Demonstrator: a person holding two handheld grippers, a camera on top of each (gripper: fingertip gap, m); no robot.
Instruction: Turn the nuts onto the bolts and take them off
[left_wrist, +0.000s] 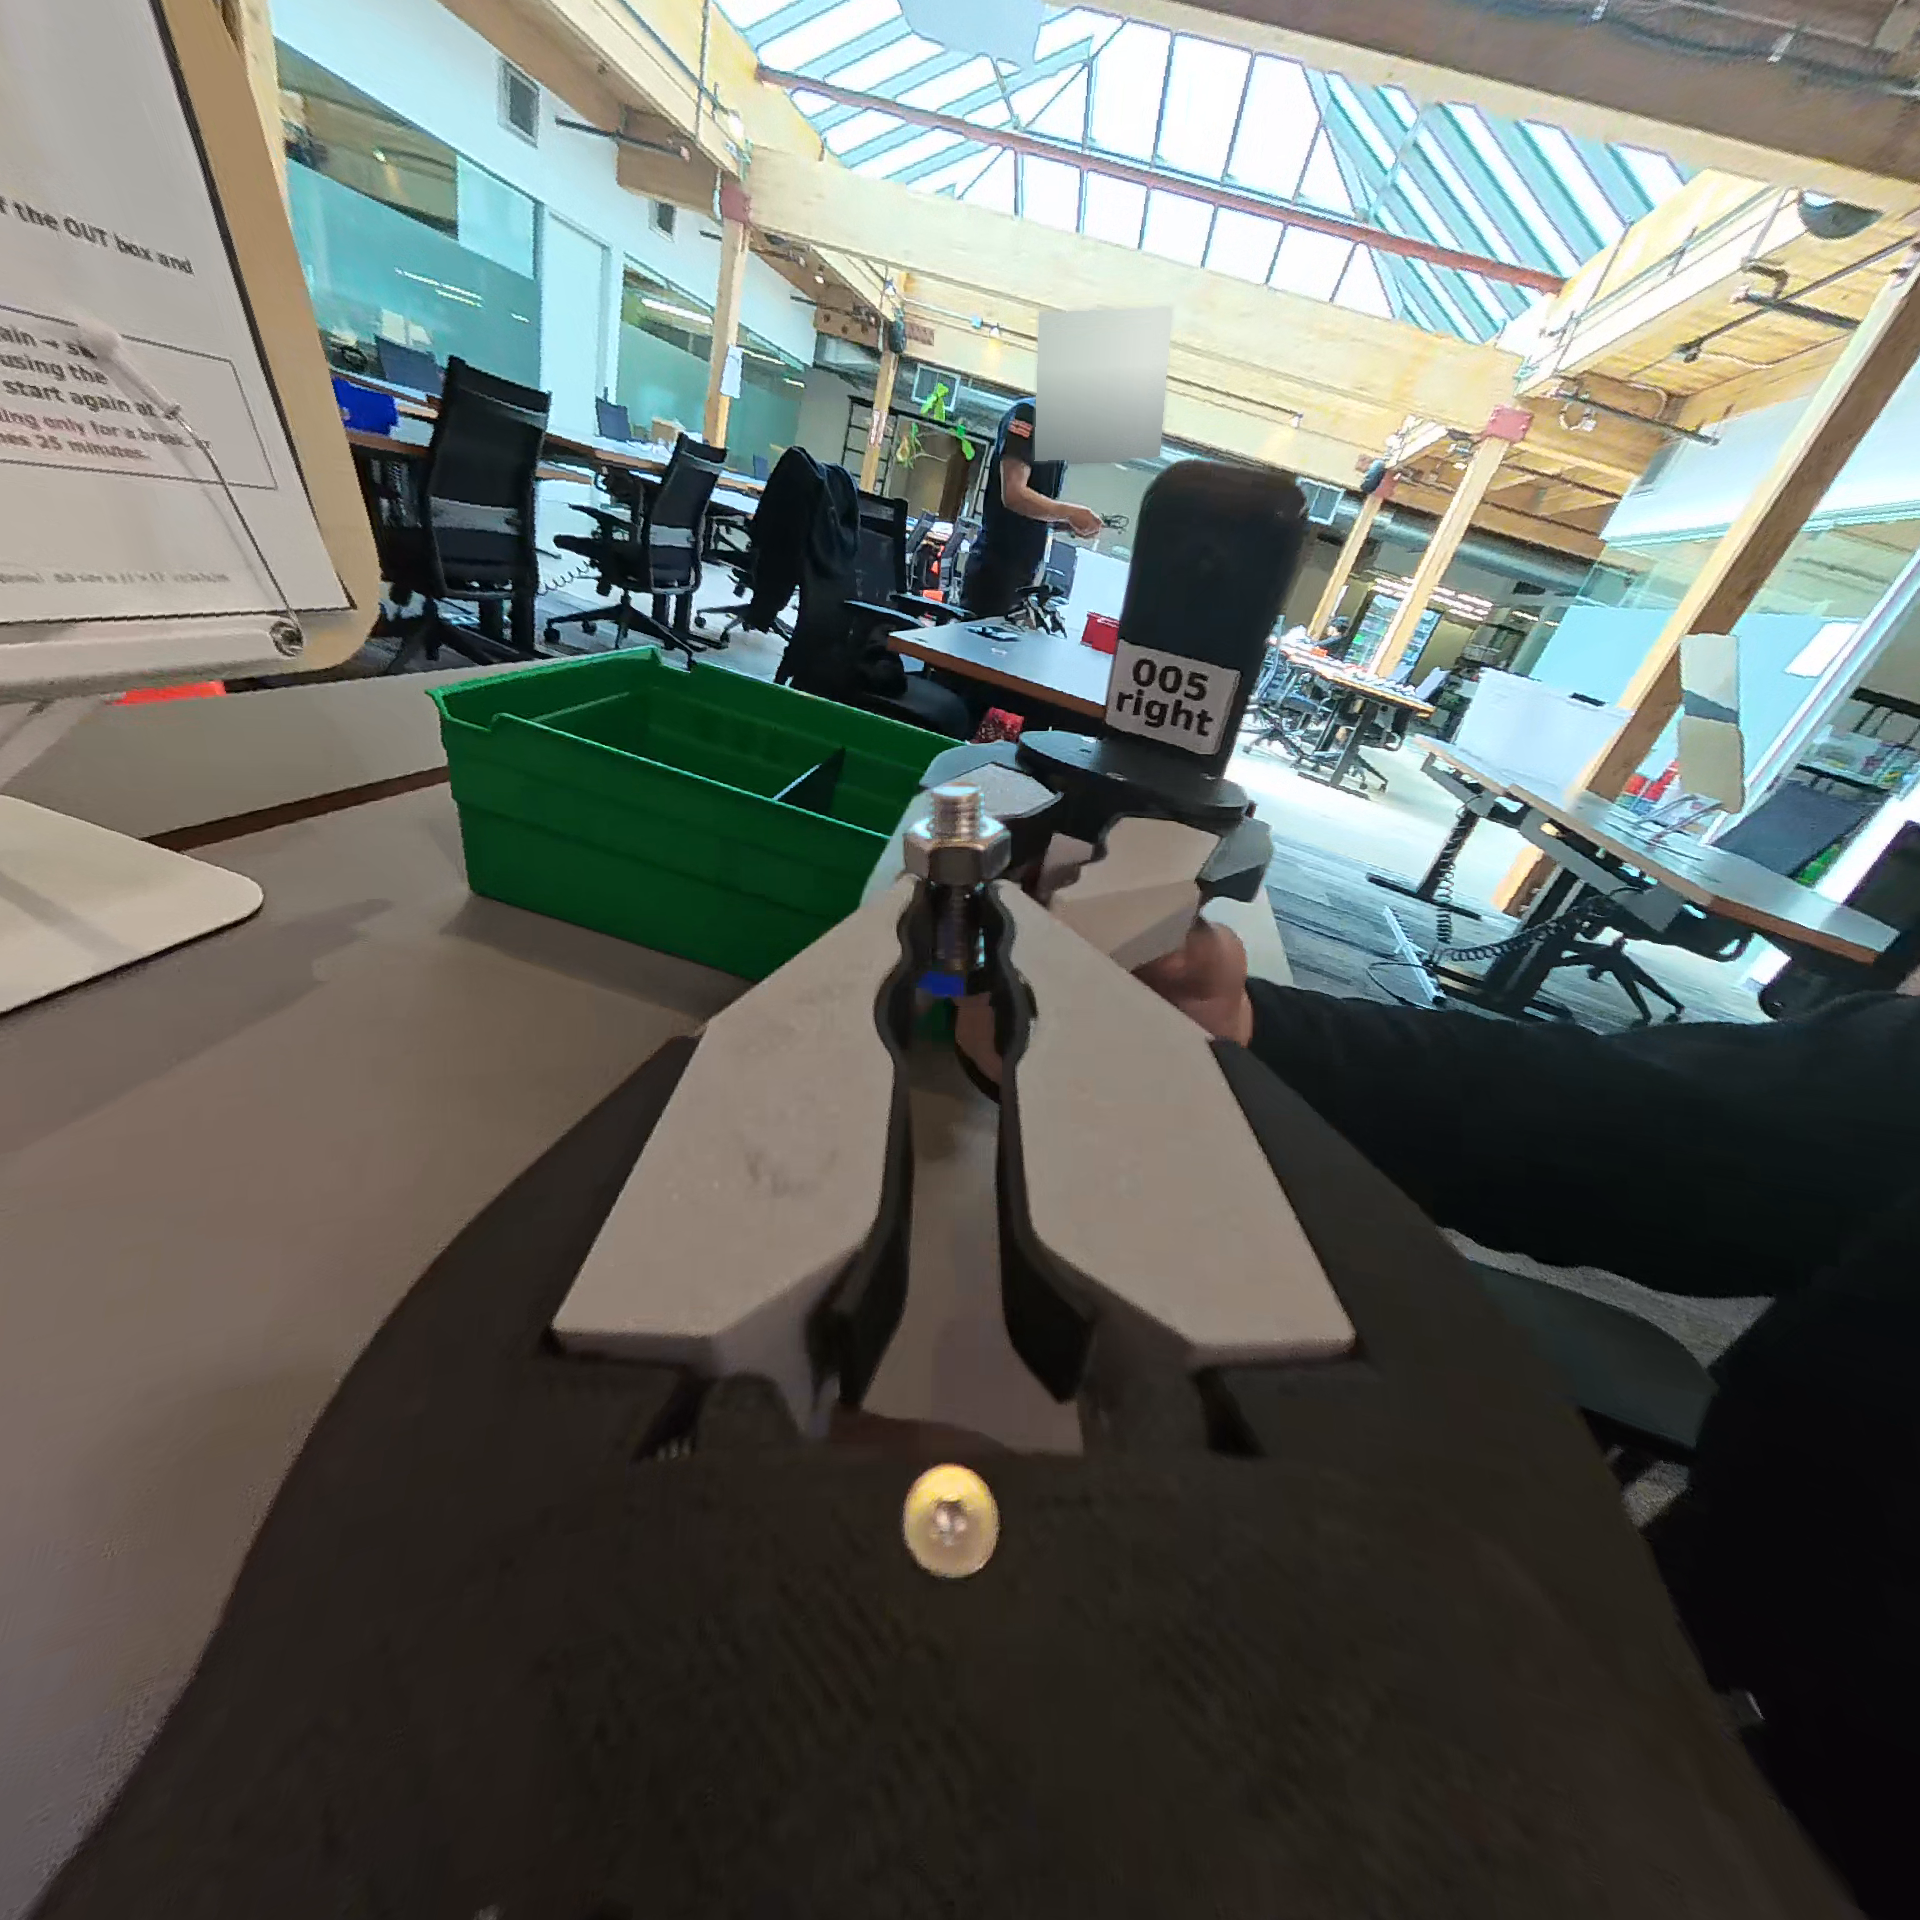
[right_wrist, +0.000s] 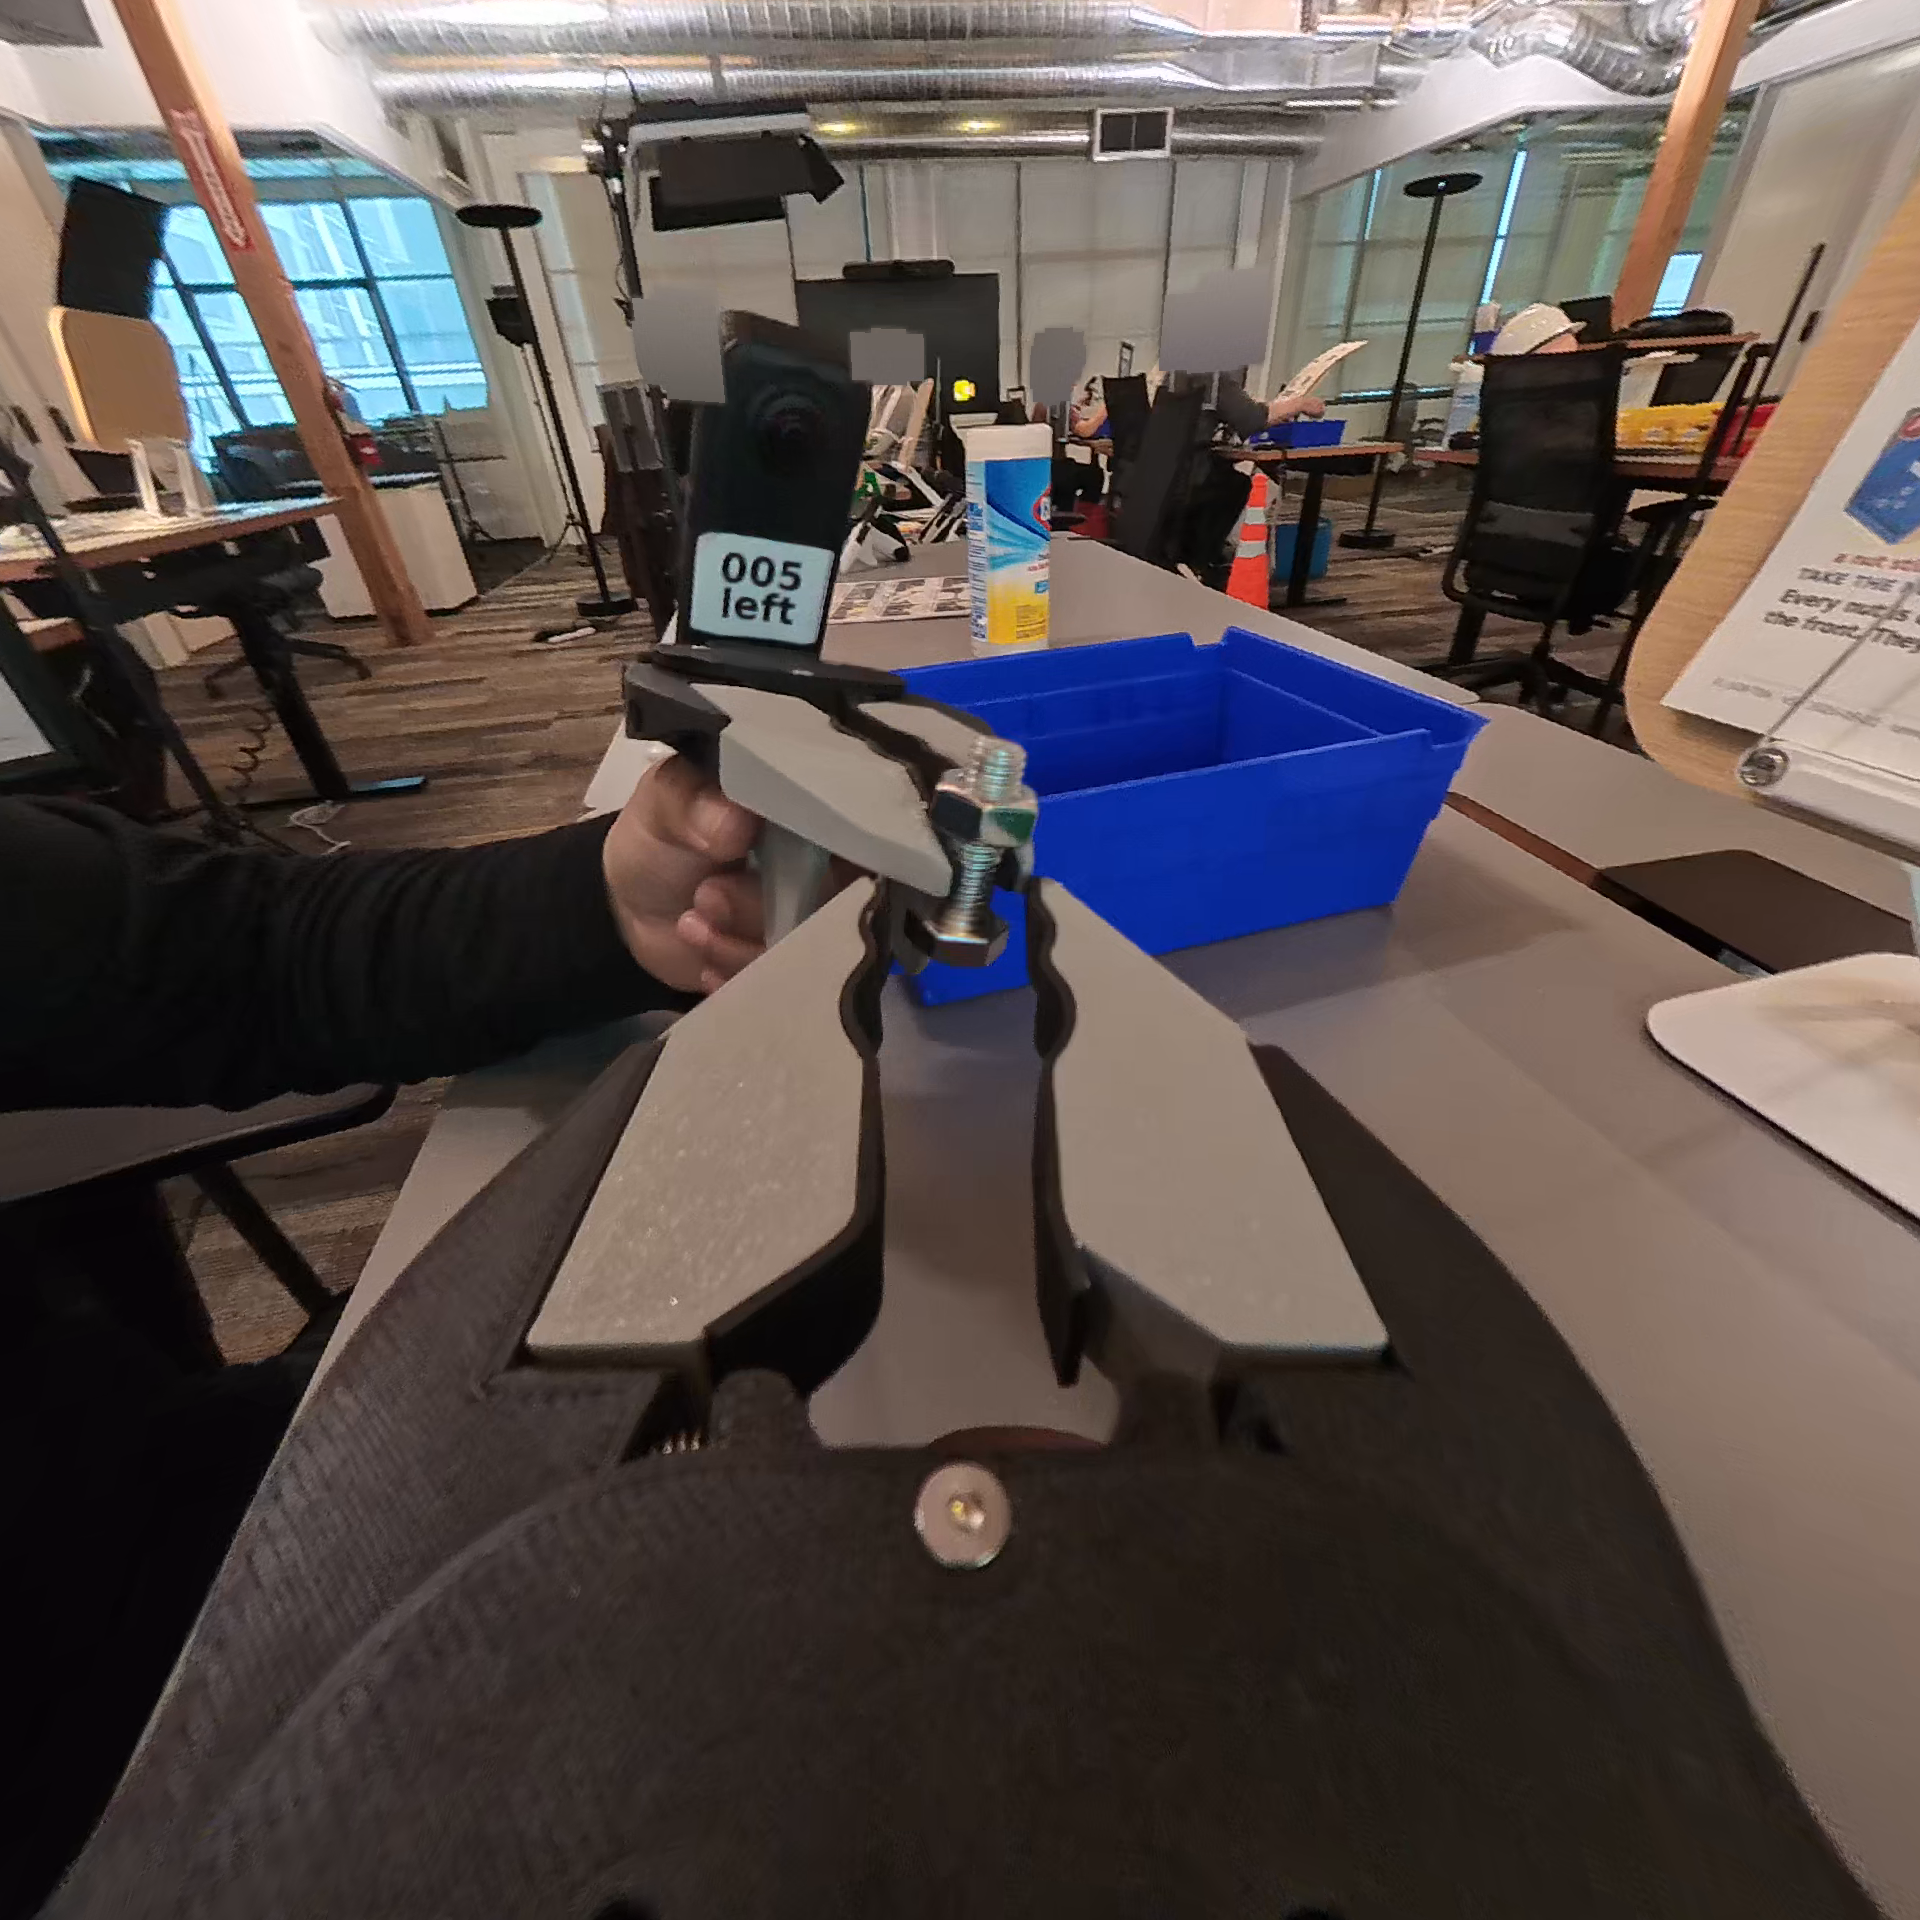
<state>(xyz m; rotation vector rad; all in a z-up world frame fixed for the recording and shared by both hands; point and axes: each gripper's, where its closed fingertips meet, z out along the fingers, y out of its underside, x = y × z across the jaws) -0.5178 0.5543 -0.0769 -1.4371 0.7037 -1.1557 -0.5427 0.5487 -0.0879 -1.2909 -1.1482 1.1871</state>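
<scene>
Printed labels on both camera mounts (left_wrist: 1169, 701) (right_wrist: 762, 601), instruction sheets (left_wrist: 114, 395) (wording withheld), wipes canister (right_wrist: 1006, 540)

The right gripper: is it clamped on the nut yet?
No, the right gripper is open, its fingers either side of the bolt that the left gripper holds.

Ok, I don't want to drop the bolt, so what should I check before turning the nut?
1. Left tongs shut on the bolt shank: ok.
2. Nut sits on the thread, near the bolt's free end: ok.
3. Right tongs open, ready to close: ok.
4. Right tongs flank the nut itself: cannot tell; depth is unclear in both views.
5. Blue bin apart from both tongs: ok.
</scene>
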